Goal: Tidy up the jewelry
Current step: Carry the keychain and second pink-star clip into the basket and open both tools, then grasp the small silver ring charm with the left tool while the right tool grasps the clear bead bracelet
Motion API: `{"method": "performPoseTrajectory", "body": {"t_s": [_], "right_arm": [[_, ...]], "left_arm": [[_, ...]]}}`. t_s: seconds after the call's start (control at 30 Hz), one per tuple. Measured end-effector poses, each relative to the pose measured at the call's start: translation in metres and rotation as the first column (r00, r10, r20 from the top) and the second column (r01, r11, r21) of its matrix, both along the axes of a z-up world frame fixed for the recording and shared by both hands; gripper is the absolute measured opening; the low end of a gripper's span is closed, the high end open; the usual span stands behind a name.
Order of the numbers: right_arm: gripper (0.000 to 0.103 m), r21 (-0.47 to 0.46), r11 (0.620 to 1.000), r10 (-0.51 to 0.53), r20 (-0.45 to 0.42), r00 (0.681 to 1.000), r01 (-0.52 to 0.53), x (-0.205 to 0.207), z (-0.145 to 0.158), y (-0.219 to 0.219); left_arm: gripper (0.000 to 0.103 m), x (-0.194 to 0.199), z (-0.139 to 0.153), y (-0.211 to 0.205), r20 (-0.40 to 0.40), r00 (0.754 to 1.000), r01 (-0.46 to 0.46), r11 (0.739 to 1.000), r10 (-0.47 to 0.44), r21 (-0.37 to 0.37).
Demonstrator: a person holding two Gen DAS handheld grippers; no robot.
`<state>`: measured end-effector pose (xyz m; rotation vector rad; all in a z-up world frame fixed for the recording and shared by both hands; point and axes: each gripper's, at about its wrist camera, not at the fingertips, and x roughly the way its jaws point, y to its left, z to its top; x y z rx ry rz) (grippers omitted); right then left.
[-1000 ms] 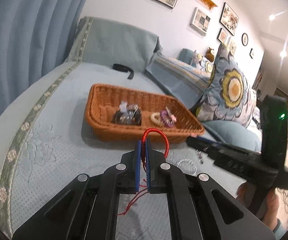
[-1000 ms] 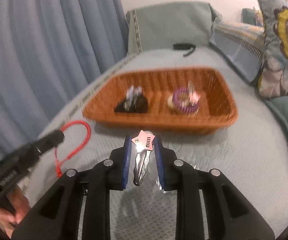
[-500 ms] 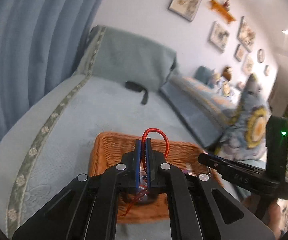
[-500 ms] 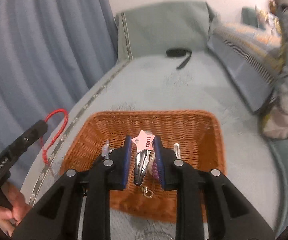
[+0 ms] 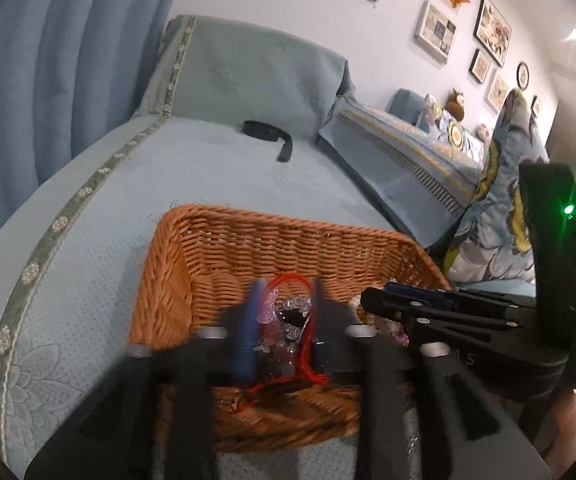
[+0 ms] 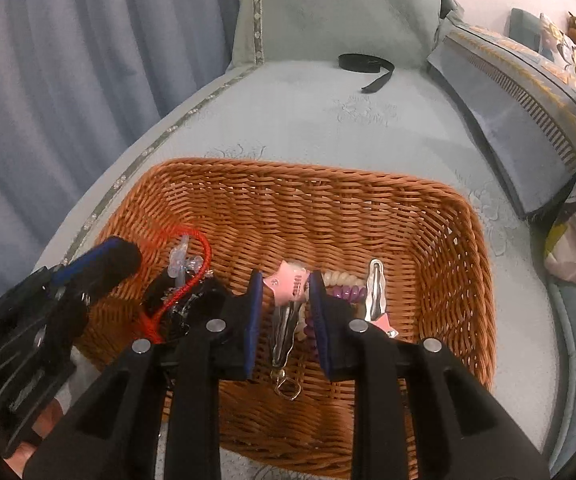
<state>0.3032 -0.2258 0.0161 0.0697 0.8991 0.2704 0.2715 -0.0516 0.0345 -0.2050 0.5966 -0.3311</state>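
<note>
A brown wicker basket (image 6: pixel 440 240) (image 5: pixel 192 264) sits on the pale blue bed. My left gripper (image 5: pixel 284 312) is open over the basket's left part; the red cord bracelet (image 5: pixel 308 344) (image 6: pixel 192 280) lies loose between its fingers on a pile of dark and clear jewelry (image 6: pixel 180 276). My right gripper (image 6: pixel 286 300) is open over the basket's middle; the silver hair clip with a pink star (image 6: pixel 286 312) sits between its fingers, apparently free. A purple coil tie and pale beads (image 6: pixel 344 286) and a second silver clip (image 6: pixel 374 292) lie beside it.
A black strap (image 6: pixel 364 64) (image 5: pixel 272 134) lies farther up the bed. Blue curtains (image 6: pixel 68 60) hang on the left. A folded quilt (image 6: pixel 520 92) and floral pillow (image 5: pixel 500 216) are on the right. Framed pictures (image 5: pixel 436 32) hang on the wall.
Both grippers moved forward over the basket and lowered. The left gripper opened and let go of the red bracelet. The right gripper opened wider around the star clip.
</note>
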Motion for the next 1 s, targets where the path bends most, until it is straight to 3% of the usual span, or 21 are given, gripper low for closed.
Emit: {"method": "performPoseTrajectory", "body": {"t_s": [0.07,0.23,0.6,0.8,1.0], "right_arm": [[0.03,0.016,1.0,-0.003,0.009,1.0,0.003,-0.005,0.005,-0.004],[0.031,0.037,0.999,-0.005,0.044,0.999,0.004,-0.027,0.018,-0.01],[0.031,0.041,0.999,-0.003,0.183,0.983,-0.004,-0.121,0.048,-0.02],[0.031,0.025,1.0,-0.013,0.222,0.975,0.008,-0.16,0.035,-0.027],[0.031,-0.019,0.999,-0.044,0.198,0.979,0.049,-0.174,0.001,-0.033]], "left_arm": [[0.033,-0.009,0.007,0.003,0.023,1.0,0.018,1.0,-0.018,-0.004],[0.037,-0.038,0.025,0.006,0.074,0.997,0.038,0.999,-0.038,0.011],[0.043,-0.132,0.055,0.016,0.181,0.982,0.046,0.999,-0.049,0.022],[0.043,-0.165,0.039,0.025,0.179,0.984,0.002,1.0,0.0,-0.012],[0.045,-0.157,-0.01,0.022,0.094,0.995,-0.034,0.999,0.031,0.031]]}}
